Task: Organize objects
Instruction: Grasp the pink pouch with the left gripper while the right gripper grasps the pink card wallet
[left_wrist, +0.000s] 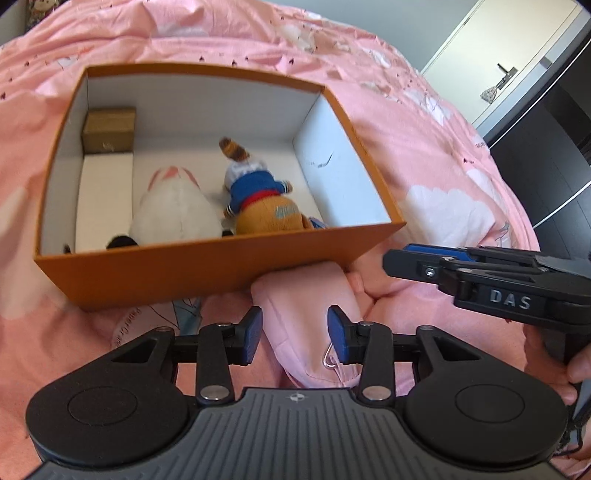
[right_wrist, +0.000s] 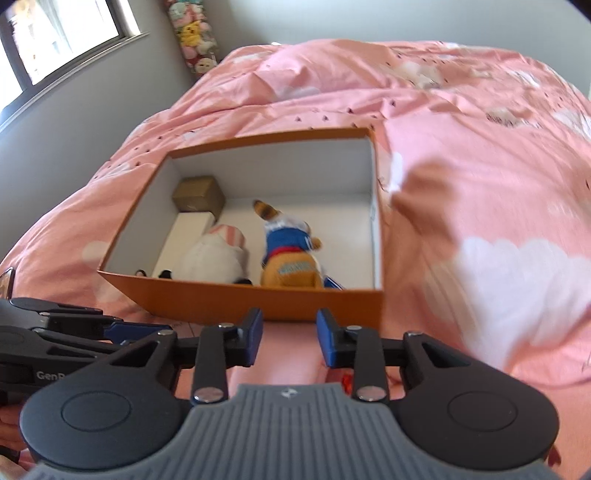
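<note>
An orange box (left_wrist: 221, 262) with a white inside stands open on a pink bed. In it lie a white plush with pink ears (left_wrist: 177, 210), a plush in a blue sweater with a striped tail (left_wrist: 258, 192), a small brown carton (left_wrist: 109, 129) and a flat white box (left_wrist: 103, 199). My left gripper (left_wrist: 295, 332) is just in front of the box, jaws apart, with a pink soft item (left_wrist: 303, 306) lying between its pads on the bedding. My right gripper (right_wrist: 290, 332) hovers before the box (right_wrist: 258, 301), its jaws a little apart with nothing between them.
The pink quilt (right_wrist: 480, 184) covers the whole bed, rumpled at the back. A window (right_wrist: 55, 33) and a column of plush toys (right_wrist: 192, 33) are at the far left wall. A white door (left_wrist: 509, 66) and dark furniture (left_wrist: 546, 166) stand to the right.
</note>
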